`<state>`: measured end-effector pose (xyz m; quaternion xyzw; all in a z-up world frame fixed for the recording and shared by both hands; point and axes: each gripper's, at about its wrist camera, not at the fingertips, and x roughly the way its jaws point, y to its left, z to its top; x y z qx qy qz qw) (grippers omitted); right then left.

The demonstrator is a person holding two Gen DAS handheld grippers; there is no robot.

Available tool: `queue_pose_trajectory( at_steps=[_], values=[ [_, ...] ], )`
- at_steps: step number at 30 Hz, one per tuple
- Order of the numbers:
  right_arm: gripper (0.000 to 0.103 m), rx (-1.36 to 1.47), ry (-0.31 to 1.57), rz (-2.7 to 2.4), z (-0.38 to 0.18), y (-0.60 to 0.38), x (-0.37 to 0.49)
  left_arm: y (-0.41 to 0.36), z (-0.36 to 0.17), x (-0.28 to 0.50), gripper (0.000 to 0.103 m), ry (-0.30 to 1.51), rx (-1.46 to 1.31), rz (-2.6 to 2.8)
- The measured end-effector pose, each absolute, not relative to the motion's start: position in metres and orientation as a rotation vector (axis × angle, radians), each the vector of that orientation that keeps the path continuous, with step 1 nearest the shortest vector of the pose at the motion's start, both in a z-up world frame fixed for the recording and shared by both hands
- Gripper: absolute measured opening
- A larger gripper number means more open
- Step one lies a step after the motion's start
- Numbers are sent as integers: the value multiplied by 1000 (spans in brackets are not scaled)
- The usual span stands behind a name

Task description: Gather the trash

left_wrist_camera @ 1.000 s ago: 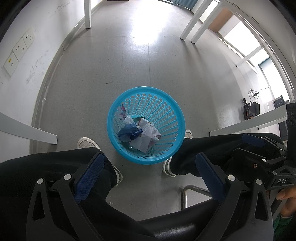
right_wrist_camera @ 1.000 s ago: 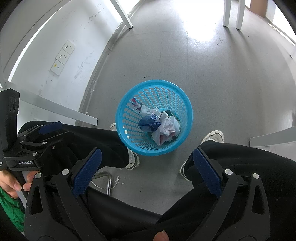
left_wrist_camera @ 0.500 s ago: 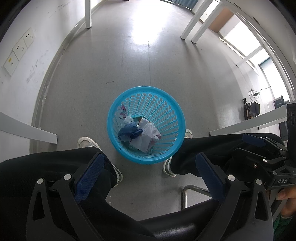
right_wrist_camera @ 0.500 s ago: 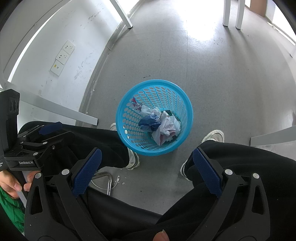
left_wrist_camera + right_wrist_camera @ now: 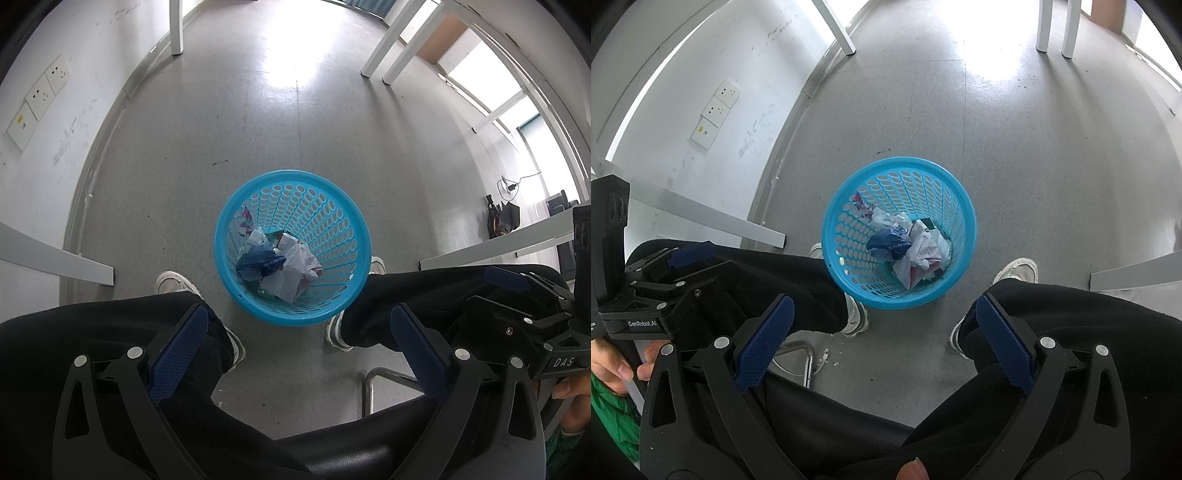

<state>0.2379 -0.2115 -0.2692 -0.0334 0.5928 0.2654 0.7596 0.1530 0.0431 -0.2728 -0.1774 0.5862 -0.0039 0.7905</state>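
A blue perforated basket (image 5: 334, 192) (image 5: 945, 192) stands on the grey floor between a seated person's feet. Inside lies crumpled trash (image 5: 284, 266) (image 5: 912, 251): white paper, a dark blue wrapper, clear plastic. My left gripper (image 5: 295, 332) hangs open above the person's knees, nothing between its blue pads, well short of the basket. My right gripper (image 5: 884, 325) is likewise open and empty over the lap. Each gripper shows in the other's view: the right one (image 5: 517, 291) at the right edge, the left one (image 5: 683, 266) at the left edge.
The person's black trouser legs (image 5: 92, 332) (image 5: 1089, 325) and white shoes (image 5: 173, 282) (image 5: 1015, 269) flank the basket. White table legs (image 5: 176, 26) (image 5: 1054, 26) stand farther off. A wall with sockets (image 5: 40, 96) runs on the left. A metal chair frame (image 5: 373, 384) is near.
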Motion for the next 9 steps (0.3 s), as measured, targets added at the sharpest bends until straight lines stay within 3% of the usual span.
queue_pose_trajectory(
  at_steps=[9],
  values=[
    [94, -72, 1291, 577, -269, -211, 238, 44, -278, 149, 97, 1272, -392, -10]
  ],
)
